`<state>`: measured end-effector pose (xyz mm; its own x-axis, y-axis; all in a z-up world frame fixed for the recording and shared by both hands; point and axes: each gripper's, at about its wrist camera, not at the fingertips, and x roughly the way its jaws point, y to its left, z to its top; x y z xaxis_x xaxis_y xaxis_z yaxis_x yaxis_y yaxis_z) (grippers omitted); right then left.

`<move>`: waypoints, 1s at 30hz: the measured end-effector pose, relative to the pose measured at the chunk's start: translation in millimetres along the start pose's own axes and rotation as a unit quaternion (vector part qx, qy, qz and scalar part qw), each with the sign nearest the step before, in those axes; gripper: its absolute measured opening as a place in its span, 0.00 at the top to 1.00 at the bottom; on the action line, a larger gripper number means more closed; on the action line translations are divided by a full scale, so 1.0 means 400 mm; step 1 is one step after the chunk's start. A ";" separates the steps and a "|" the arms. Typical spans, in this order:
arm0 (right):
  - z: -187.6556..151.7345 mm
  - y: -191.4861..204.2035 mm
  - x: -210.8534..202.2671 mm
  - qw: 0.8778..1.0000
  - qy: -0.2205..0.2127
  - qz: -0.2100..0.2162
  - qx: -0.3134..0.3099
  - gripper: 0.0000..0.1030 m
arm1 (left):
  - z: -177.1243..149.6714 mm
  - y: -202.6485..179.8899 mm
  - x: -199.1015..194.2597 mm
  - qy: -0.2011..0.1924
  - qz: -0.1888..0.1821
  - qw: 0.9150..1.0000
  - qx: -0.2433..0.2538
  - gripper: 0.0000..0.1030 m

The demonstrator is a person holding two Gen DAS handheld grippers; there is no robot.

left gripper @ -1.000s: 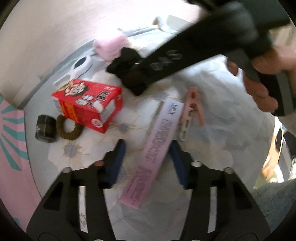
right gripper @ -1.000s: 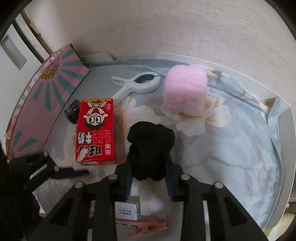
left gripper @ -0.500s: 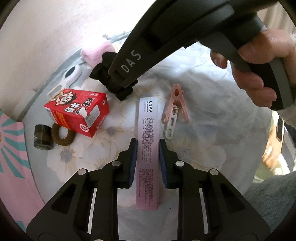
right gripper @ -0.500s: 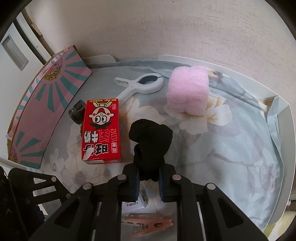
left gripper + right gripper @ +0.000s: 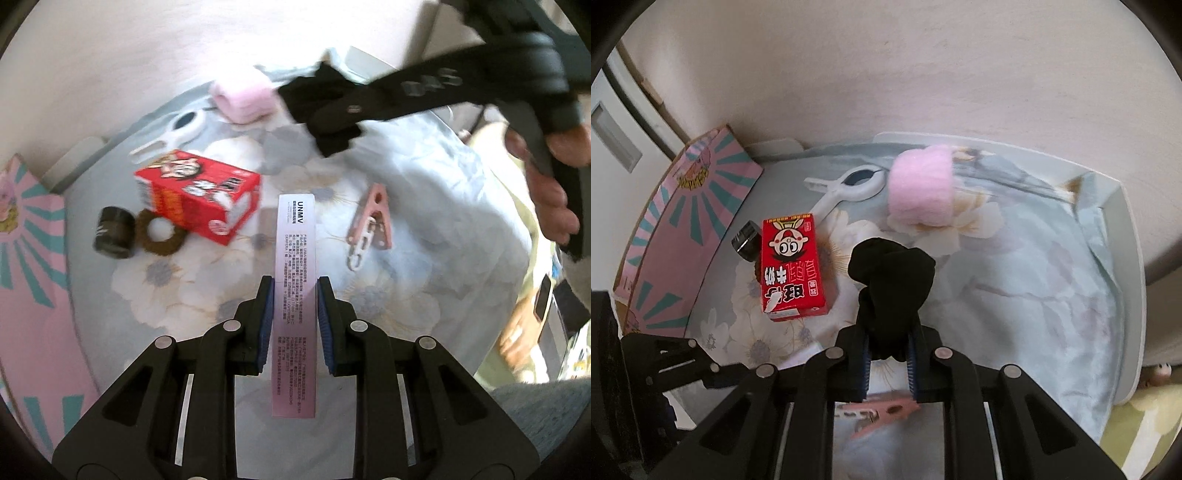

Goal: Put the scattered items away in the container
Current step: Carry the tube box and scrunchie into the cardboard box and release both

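My left gripper (image 5: 295,291) is shut on a long pink UNMV box (image 5: 296,280), held a little above the floral cloth. My right gripper (image 5: 889,338) is shut on a black bundle of cloth (image 5: 892,277), lifted off the surface; the same bundle (image 5: 325,110) shows in the left wrist view at the tip of the right tool. On the cloth lie a red cartoon carton (image 5: 197,195) (image 5: 792,267), a pink fluffy roll (image 5: 921,194) (image 5: 243,101), a white clamp (image 5: 846,188), a pink clothespin (image 5: 369,225), a brown hair ring (image 5: 160,236) and a small black jar (image 5: 112,232).
A pink box with teal rays (image 5: 687,229) (image 5: 29,258) stands at the left edge of the cloth. A white raised rim (image 5: 1123,258) borders the surface on the right, with a wall behind. A person's hand (image 5: 546,177) grips the right tool.
The left jaws closed on the pink box and raised it. The right jaws closed on the black bundle and lifted it up and away; the right tool swung toward the upper right in the left view.
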<state>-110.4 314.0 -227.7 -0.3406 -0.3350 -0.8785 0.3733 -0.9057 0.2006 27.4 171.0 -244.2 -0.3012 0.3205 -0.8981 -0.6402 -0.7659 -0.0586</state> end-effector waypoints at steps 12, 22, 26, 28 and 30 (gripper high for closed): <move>0.057 0.121 -0.179 0.998 -0.064 -0.003 -0.015 0.86 | 0.069 0.145 -0.258 -0.075 0.034 0.993 -0.085 0.80; 0.182 0.380 -0.269 0.988 -0.110 0.022 -0.106 0.86 | -0.031 0.361 -0.487 -0.100 0.150 0.967 -0.183 0.80; 0.224 0.492 -0.256 0.982 -0.114 0.045 -0.141 0.86 | -0.091 0.445 -0.529 -0.097 0.182 0.953 -0.220 0.80; 0.244 0.542 -0.236 0.981 -0.106 0.074 -0.146 0.86 | -0.119 0.482 -0.541 -0.093 0.195 0.948 -0.235 0.80; 0.258 0.582 -0.212 0.979 -0.098 0.093 -0.150 0.86 | -0.141 0.512 -0.544 -0.088 0.200 0.944 -0.247 0.80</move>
<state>-83.6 104.6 -61.7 -0.3900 -0.5574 -0.7330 0.6720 -0.7165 0.1873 1.7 -87.3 -85.3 -0.5893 0.0044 -0.8079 -0.0558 -0.9978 0.0352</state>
